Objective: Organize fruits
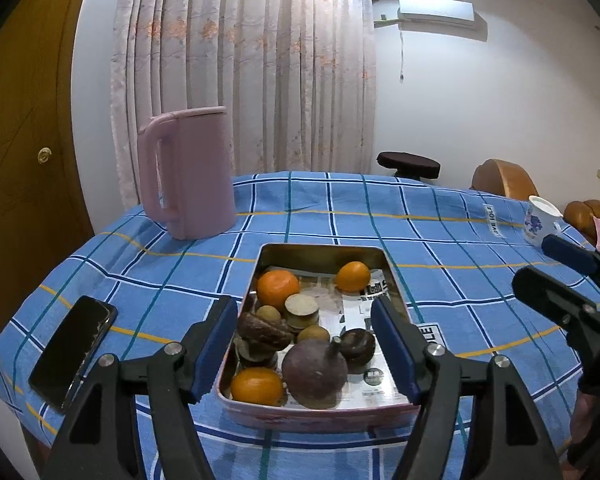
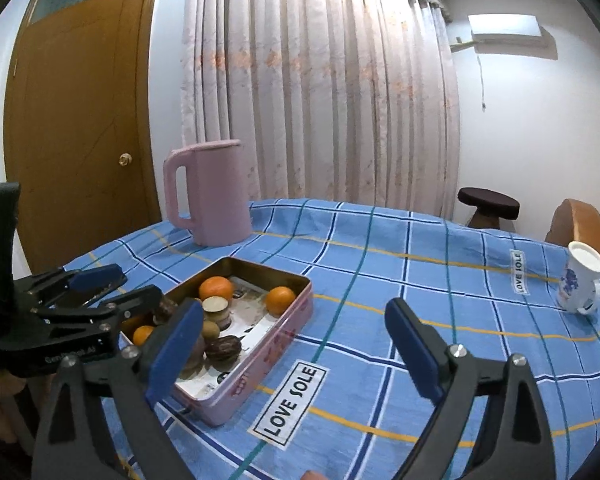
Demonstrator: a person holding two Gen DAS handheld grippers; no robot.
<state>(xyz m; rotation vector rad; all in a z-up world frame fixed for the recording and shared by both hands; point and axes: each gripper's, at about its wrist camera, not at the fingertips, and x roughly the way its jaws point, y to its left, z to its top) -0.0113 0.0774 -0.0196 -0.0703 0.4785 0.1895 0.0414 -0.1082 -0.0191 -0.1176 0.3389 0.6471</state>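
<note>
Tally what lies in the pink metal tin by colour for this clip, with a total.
Round orange fruits: 3
Small tan round fruits: 2
Dark brown or purple fruits: 3
Stacks of beige and brown discs: 2
Total in the pink metal tin: 10, though overlaps may hide some.

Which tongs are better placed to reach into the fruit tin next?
Left. The left tongs are open and framing the tin of fruit. The right tongs are open over bare tablecloth beside it.
</note>
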